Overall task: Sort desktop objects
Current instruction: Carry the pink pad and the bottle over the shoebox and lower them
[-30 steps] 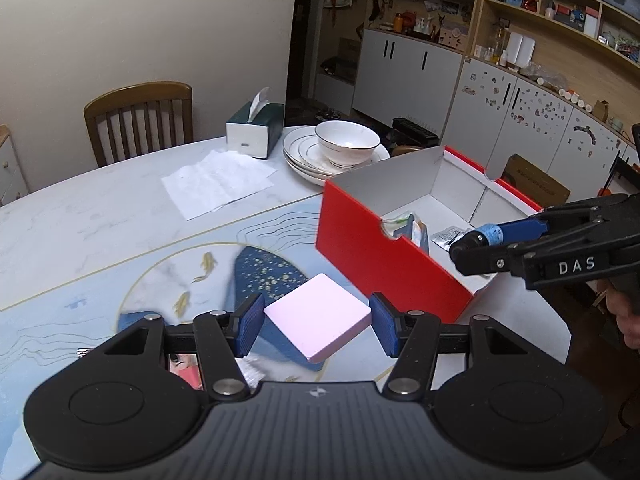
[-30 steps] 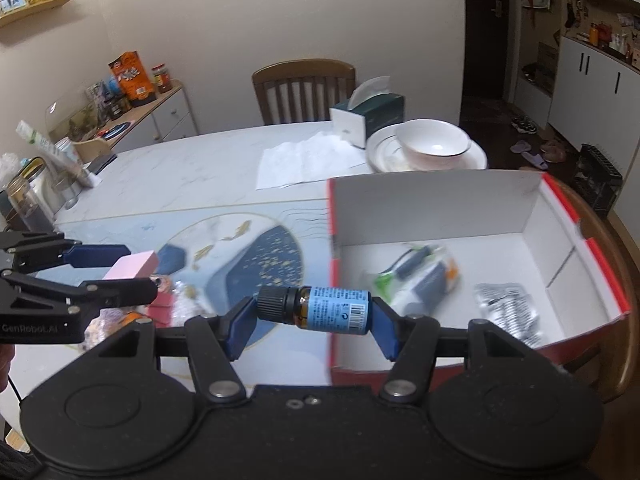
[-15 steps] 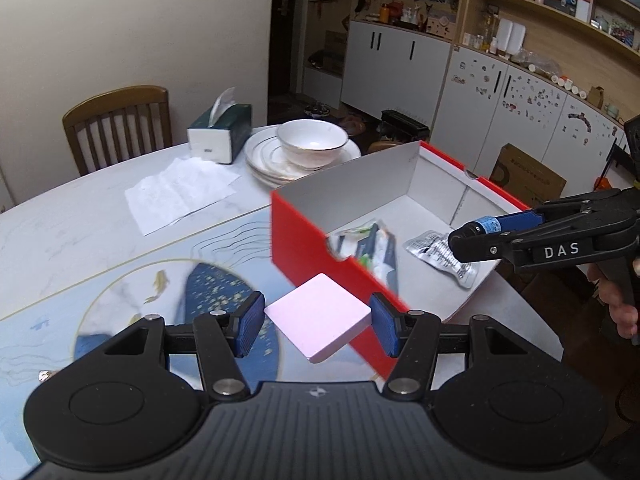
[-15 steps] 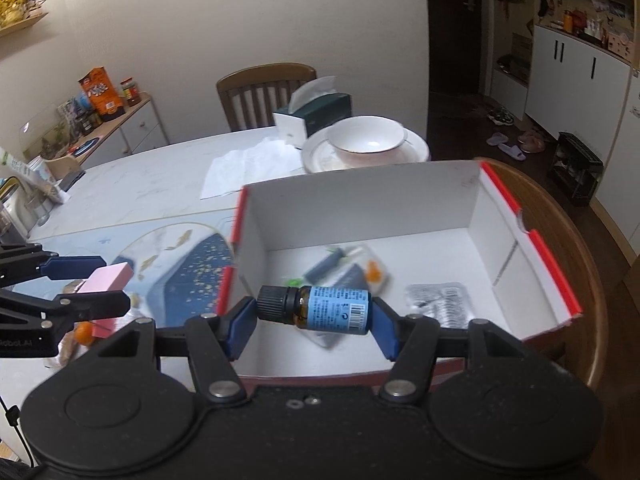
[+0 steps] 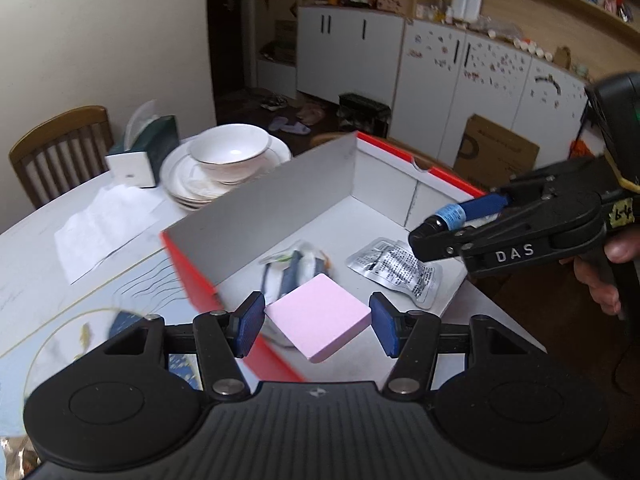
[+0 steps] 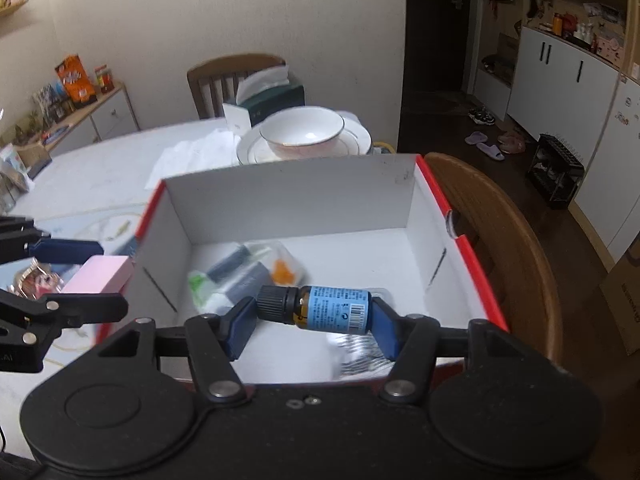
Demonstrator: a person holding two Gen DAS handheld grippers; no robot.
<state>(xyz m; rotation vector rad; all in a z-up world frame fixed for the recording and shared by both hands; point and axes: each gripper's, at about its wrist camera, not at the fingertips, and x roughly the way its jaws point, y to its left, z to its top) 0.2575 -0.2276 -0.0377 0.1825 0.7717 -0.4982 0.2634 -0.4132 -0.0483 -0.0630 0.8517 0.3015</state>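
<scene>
My left gripper (image 5: 316,326) is shut on a pink square block (image 5: 318,316), held above the near left corner of the red box (image 5: 420,164). From the right wrist the same pink block (image 6: 100,276) hangs just outside the red box's left wall (image 6: 164,248). My right gripper (image 6: 314,314) is shut on a small brown bottle with a blue label (image 6: 320,308), lying crosswise over the box's white floor. That bottle (image 5: 452,216) also shows over the box's right side in the left wrist view. A foil blister pack (image 5: 396,268) and a bag of small items (image 5: 296,268) lie inside.
Stacked white plates with a bowl (image 5: 228,156) and a green tissue box (image 5: 144,152) stand behind the red box, beside a white paper sheet (image 5: 104,220). One wooden chair (image 6: 504,240) sits right of the box, another (image 6: 232,76) at the table's far side. A snack packet (image 6: 32,280) lies at left.
Both grippers have travelled to the right with their loads. The pink block went from over the table mat to above the box's near corner; the bottle now hangs over the box's floor.
</scene>
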